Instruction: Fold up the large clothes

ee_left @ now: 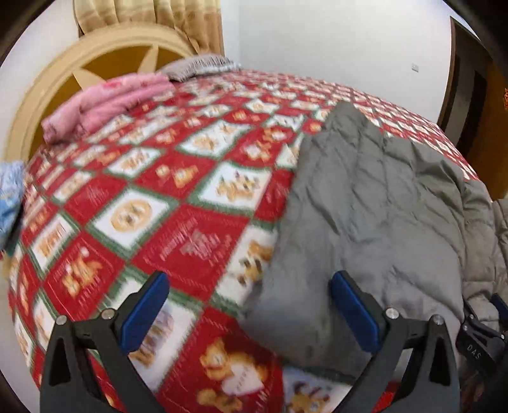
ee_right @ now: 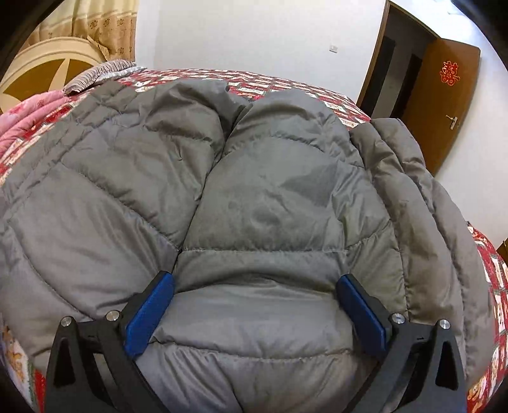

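Right wrist view shows me the grey quilted jacket [ee_right: 260, 197] spread over the bed, filling nearly everything ahead of my right hand-held gripper [ee_right: 255, 306], whose blue-padded fingers [ee_right: 149, 317] stand wide apart, released, with puffy fabric bulging between them but nothing pinched. Beyond the jacket, to the far left of this gripper, a strip of the red patterned bedspread [ee_right: 285, 84] shows, and to the far right a brown door [ee_right: 444, 104] stands open against the white wall. From the left wrist view, my left hand-held gripper [ee_left: 249, 313] is likewise released, its fingers spread over the bedspread [ee_left: 177, 197]; its right finger [ee_left: 355, 314] sits at the jacket's [ee_left: 374, 209] near edge, though I cannot tell whether it touches the cloth. The jacket lies ahead and to the right of this gripper. Well ahead to the left, a folded pink blanket [ee_left: 104, 101] rests near the rounded headboard [ee_left: 50, 95], with a grey pillow [ee_left: 197, 65] just beyond it and a curtain [ee_left: 149, 19] hanging behind. A bit of blue fabric [ee_left: 11, 197] shows at the far left edge.
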Demonstrator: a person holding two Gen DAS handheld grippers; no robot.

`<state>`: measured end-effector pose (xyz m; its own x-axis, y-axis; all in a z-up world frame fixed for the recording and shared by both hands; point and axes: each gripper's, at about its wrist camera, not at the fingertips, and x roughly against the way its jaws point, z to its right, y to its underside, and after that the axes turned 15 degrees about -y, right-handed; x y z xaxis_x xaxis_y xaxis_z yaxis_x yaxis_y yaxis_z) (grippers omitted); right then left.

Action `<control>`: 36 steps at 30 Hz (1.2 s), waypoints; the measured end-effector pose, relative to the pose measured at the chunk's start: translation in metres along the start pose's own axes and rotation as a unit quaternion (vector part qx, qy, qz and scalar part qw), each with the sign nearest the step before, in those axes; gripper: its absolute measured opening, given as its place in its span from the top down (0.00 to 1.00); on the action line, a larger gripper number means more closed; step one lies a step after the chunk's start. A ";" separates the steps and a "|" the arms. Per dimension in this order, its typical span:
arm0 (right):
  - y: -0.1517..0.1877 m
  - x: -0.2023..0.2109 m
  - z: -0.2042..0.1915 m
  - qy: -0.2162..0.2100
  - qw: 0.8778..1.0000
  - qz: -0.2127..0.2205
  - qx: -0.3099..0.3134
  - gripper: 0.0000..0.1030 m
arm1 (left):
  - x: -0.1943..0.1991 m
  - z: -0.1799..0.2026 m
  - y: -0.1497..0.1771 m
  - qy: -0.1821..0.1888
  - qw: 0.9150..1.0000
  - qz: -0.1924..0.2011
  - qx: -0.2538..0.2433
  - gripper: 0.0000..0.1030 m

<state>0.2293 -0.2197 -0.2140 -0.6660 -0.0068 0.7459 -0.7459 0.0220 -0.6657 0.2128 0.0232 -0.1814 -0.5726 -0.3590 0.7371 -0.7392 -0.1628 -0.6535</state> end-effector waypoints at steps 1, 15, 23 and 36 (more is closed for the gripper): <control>0.002 0.008 -0.001 -0.003 1.000 0.004 -0.005 0.02 | 0.001 0.002 0.003 0.001 1.000 -0.004 0.001 0.00; 0.033 0.015 -0.020 -0.010 1.000 0.013 0.023 0.02 | -0.014 0.010 0.021 0.051 0.997 -0.042 0.048 0.00; 0.036 0.014 -0.020 -0.011 1.000 0.019 0.014 0.02 | -0.009 0.023 0.019 0.123 0.991 -0.019 0.042 0.46; 0.027 0.008 -0.043 -0.002 1.000 0.014 0.012 0.02 | 0.009 -0.004 0.003 0.143 0.988 0.031 0.038 0.92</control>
<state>0.2039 -0.1765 -0.2253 -0.6871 -0.0113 0.7264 -0.7265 -0.0024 -0.6872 0.2041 0.0230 -0.1764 -0.7014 -0.0969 0.7061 -0.6767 -0.2208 -0.7024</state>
